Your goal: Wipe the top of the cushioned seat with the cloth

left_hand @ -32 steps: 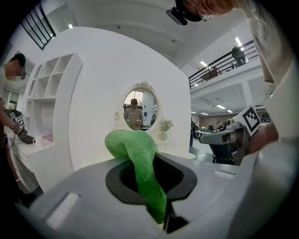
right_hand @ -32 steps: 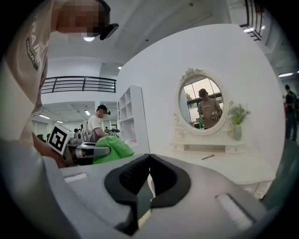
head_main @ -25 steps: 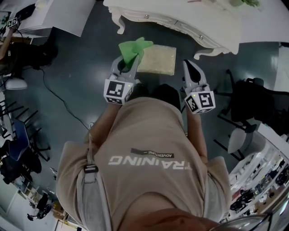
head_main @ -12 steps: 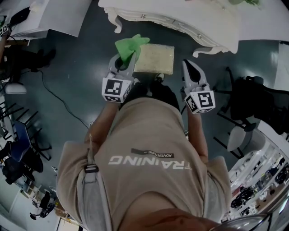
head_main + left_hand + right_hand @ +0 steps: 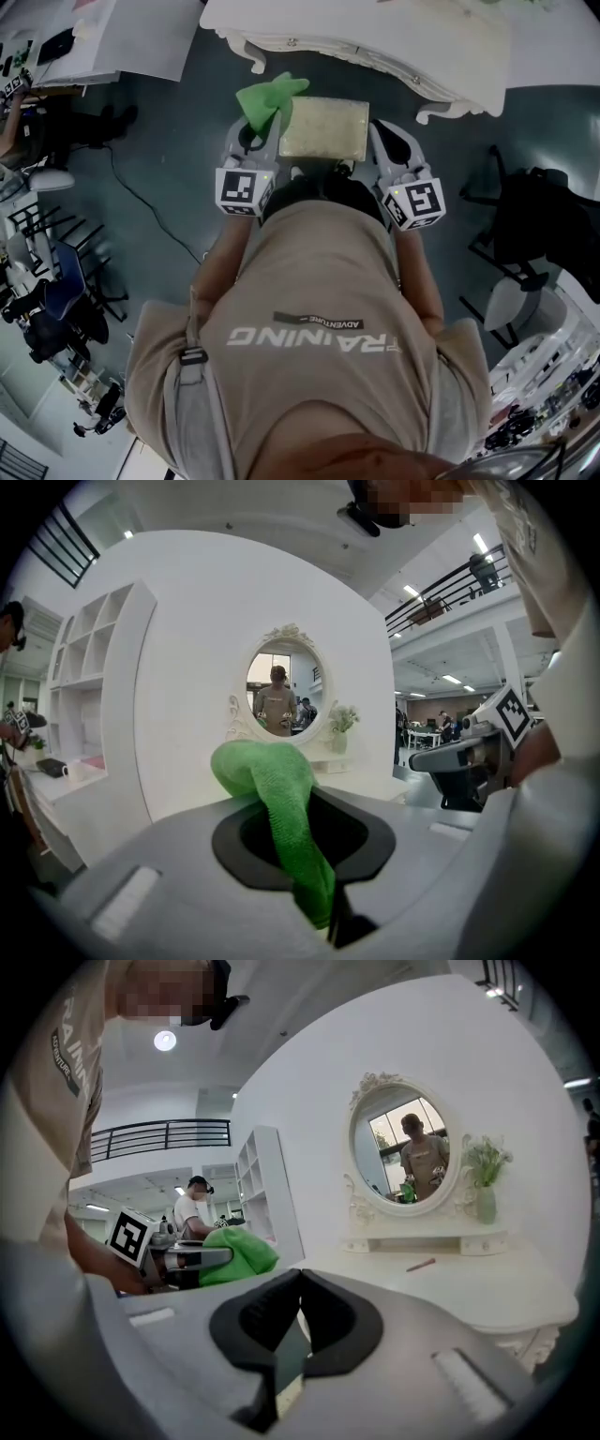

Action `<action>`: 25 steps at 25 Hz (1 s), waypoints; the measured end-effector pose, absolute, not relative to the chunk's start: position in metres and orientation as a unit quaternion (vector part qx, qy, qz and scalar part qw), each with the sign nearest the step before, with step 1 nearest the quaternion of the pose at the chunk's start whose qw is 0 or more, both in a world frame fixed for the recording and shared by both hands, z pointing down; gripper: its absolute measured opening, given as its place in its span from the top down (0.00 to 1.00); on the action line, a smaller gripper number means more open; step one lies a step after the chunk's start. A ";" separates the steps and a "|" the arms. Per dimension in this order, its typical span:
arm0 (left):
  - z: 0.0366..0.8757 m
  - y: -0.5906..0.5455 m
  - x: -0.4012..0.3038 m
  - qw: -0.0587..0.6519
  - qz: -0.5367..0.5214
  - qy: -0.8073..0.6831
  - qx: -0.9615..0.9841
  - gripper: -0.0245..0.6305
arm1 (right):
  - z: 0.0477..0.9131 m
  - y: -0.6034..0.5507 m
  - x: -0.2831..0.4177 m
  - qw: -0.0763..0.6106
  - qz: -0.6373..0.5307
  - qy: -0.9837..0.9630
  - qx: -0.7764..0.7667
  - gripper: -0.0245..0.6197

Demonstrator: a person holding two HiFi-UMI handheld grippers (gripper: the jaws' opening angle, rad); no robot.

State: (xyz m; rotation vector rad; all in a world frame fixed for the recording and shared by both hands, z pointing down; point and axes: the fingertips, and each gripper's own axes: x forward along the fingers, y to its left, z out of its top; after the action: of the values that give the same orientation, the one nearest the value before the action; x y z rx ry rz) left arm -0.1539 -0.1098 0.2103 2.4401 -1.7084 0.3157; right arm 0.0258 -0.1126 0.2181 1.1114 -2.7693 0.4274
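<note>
Grey right gripper (image 5: 379, 133) nearer seat (image 5: 323, 129)

The right tongs (image 5: 301, 1272), grey with black pads, stand closed, the pad tips touching and nothing held between them; a thin slit below the tips shows only a dark and a pale strip that cannot be told apart further. To the left, the left tongs (image 5: 217, 1256), with a square-marker cube (image 5: 128, 1235), grip a bunched green terry cloth (image 5: 242, 1249). Ahead stands a white ornate bench (image 5: 487, 1288) carrying an oval white-framed mirror (image 5: 405, 1147), a pale vase of flowers (image 5: 486, 1185) beside it and a small reddish stick (image 5: 421, 1264) on the top. A tall white shelf unit (image 5: 267, 1190) rises behind the cloth.
</note>
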 end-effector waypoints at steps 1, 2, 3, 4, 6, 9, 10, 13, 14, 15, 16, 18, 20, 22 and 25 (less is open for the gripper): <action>0.214 -0.114 -0.150 0.076 0.106 -0.575 0.808 0.89 | 0.223 -0.116 0.031 0.064 0.145 -0.919 0.362 0.96; 0.217 -0.119 -0.146 0.079 0.108 -0.582 0.802 0.89 | 0.228 -0.121 0.036 0.065 0.147 -0.921 0.356 0.96; 0.221 -0.124 -0.143 0.082 0.112 -0.588 0.797 0.89 | 0.234 -0.126 0.041 0.067 0.148 -0.923 0.350 0.96; 0.224 -0.129 -0.139 0.083 0.116 -0.593 0.793 0.89 | 0.239 -0.130 0.045 0.069 0.149 -0.924 0.345 0.96; 0.231 -0.137 -0.133 0.084 0.123 -0.599 0.787 0.89 | 0.249 -0.139 0.052 0.073 0.154 -0.926 0.337 0.96; 0.241 -0.142 -0.128 0.090 0.136 -0.605 0.780 0.89 | 0.266 -0.144 0.059 0.078 0.169 -0.925 0.332 0.96; 0.246 -0.144 -0.128 0.093 0.140 -0.605 0.778 0.89 | 0.271 -0.145 0.060 0.080 0.174 -0.924 0.332 0.96; 0.263 -0.151 -0.132 0.102 0.152 -0.604 0.776 0.89 | 0.290 -0.149 0.058 0.088 0.186 -0.922 0.329 0.96; 0.272 -0.154 -0.134 0.105 0.155 -0.604 0.775 0.89 | 0.298 -0.150 0.056 0.092 0.190 -0.921 0.328 0.96; 0.282 -0.158 -0.136 0.110 0.158 -0.604 0.774 0.89 | 0.308 -0.152 0.054 0.097 0.195 -0.920 0.326 0.96; 0.293 -0.162 -0.138 0.116 0.160 -0.605 0.772 0.89 | 0.318 -0.154 0.053 0.101 0.201 -0.919 0.324 0.96; 0.318 -0.169 -0.144 0.135 0.162 -0.609 0.765 0.89 | 0.339 -0.156 0.050 0.110 0.221 -0.915 0.320 0.96; 0.344 -0.174 -0.152 0.156 0.166 -0.613 0.757 0.89 | 0.363 -0.155 0.047 0.122 0.242 -0.908 0.319 0.96; 0.371 -0.183 -0.162 0.172 0.165 -0.617 0.750 0.89 | 0.390 -0.158 0.042 0.134 0.258 -0.902 0.321 0.96; 0.416 -0.198 -0.180 0.189 0.165 -0.622 0.742 0.89 | 0.433 -0.165 0.037 0.150 0.278 -0.889 0.332 0.96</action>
State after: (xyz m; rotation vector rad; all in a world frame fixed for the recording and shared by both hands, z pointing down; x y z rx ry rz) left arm -0.1798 -0.1984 0.4157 2.0862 -1.7476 0.4636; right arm 0.0368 -0.1648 0.4335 0.9537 -2.5542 0.7989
